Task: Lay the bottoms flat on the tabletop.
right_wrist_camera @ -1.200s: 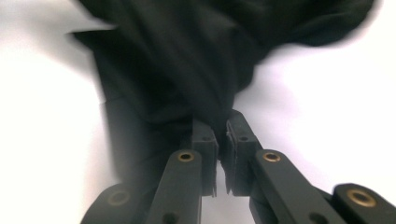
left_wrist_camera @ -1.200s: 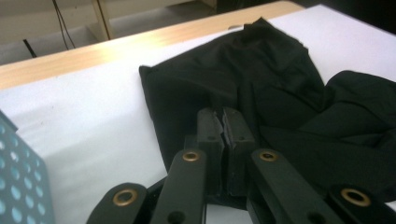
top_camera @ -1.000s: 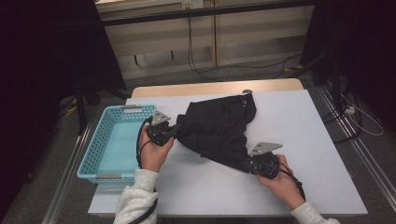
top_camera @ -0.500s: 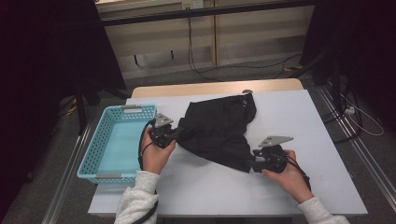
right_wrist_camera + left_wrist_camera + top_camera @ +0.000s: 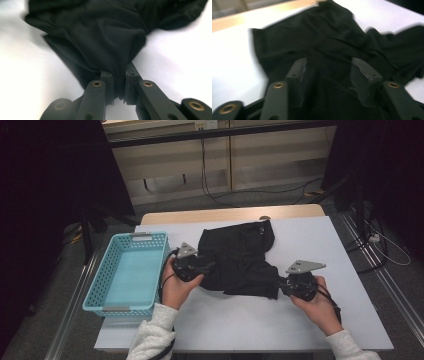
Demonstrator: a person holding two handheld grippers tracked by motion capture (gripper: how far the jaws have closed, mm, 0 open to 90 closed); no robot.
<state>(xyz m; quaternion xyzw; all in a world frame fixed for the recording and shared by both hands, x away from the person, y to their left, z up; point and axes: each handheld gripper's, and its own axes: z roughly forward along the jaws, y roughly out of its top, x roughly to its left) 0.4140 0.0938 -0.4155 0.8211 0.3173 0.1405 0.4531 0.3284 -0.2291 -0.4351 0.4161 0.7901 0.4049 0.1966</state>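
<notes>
A black cloth (image 5: 239, 257) lies crumpled mid-table (image 5: 330, 245), right of the blue basket (image 5: 127, 272). The left gripper (image 5: 328, 75) has just been opening; its jaws stand apart over the cloth's left edge, pads clear of the fabric. The right gripper (image 5: 119, 86) has just been closing and pinches a bunched corner of the cloth at its near right.

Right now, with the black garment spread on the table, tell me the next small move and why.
Probably close the left gripper on the garment's near edge. Its jaws have just been opening and stand apart over the cloth, pressing nothing, while the right gripper has just closed on a bunched corner. A second hold would let both hands lift or fold it, perhaps toward the blue basket.
</notes>
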